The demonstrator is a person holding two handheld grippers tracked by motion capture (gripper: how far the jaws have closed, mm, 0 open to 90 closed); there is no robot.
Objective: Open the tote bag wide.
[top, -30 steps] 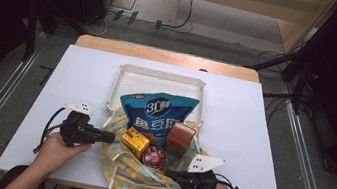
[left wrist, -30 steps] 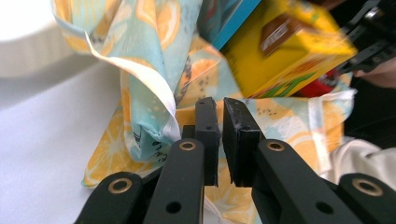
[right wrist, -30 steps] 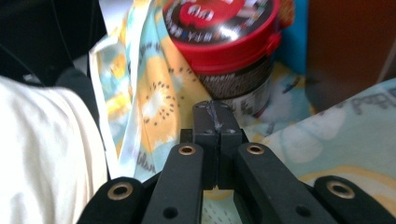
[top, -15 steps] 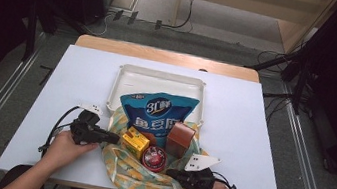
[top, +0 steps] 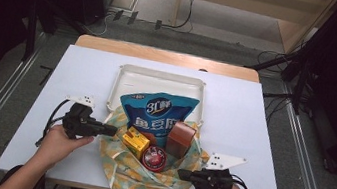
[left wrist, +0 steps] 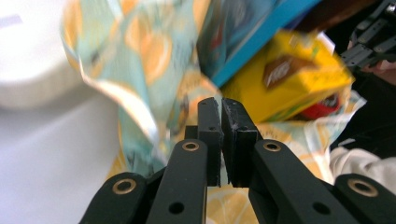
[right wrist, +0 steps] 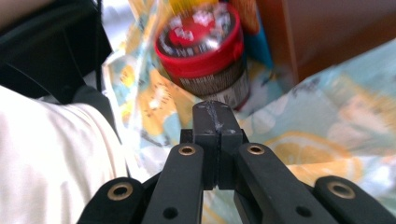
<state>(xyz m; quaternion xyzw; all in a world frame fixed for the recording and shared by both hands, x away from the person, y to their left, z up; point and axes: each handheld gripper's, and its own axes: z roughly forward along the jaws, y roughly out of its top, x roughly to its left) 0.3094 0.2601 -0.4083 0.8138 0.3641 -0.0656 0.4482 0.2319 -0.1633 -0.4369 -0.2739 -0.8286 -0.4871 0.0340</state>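
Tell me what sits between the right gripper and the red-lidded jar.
Nothing solid. The right gripper, fingers shut, points at the red-lidded jar; between them lies just the patterned cloth the jar rests on. The brown box stands off to the jar's side.

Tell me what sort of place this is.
Probably a lab or recording studio, not a home: a white-topped table on grey carpet, floor cables behind it, dark equipment stands beside it, and grocery props on a patterned cloth.

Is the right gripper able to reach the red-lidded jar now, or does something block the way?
Probably yes. The right gripper points at the red-lidded jar with just patterned cloth lying flat between them. Its jaws are shut, so they must open first.
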